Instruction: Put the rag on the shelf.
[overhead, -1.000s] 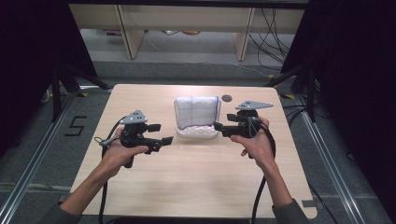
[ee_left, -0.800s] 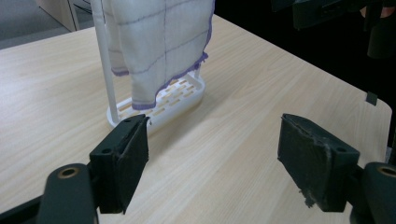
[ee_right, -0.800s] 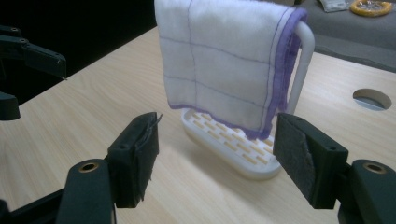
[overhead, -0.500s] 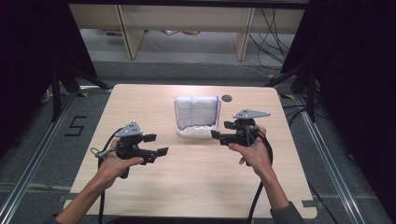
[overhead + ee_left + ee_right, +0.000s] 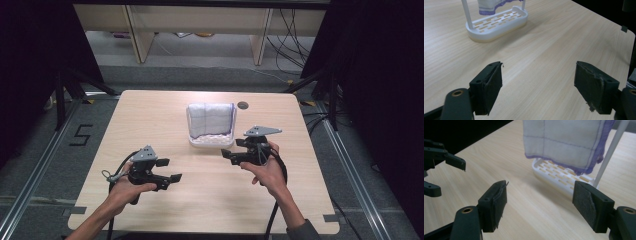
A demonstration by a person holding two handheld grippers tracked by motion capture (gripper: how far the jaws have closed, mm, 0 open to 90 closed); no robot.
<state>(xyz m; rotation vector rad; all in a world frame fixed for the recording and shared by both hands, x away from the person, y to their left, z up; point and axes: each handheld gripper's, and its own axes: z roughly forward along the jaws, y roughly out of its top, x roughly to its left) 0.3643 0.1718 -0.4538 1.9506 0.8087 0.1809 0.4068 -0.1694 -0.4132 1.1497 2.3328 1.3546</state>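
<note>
Both claws lower, nearer table edge — left claw [image 5: 172, 176] released, right claw [image 5: 227, 151] released, just widened; cloth [image 5: 211, 119] white, purple-edged, draped on rack [image 5: 212, 141].

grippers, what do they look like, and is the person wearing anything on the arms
Both the left gripper and the right gripper are black, each with two blocky jaws faced with dark, worn pads, a grey three-cornered plate on top, and a black cable trailing back. A grey sleeve shows on the right arm.
</note>
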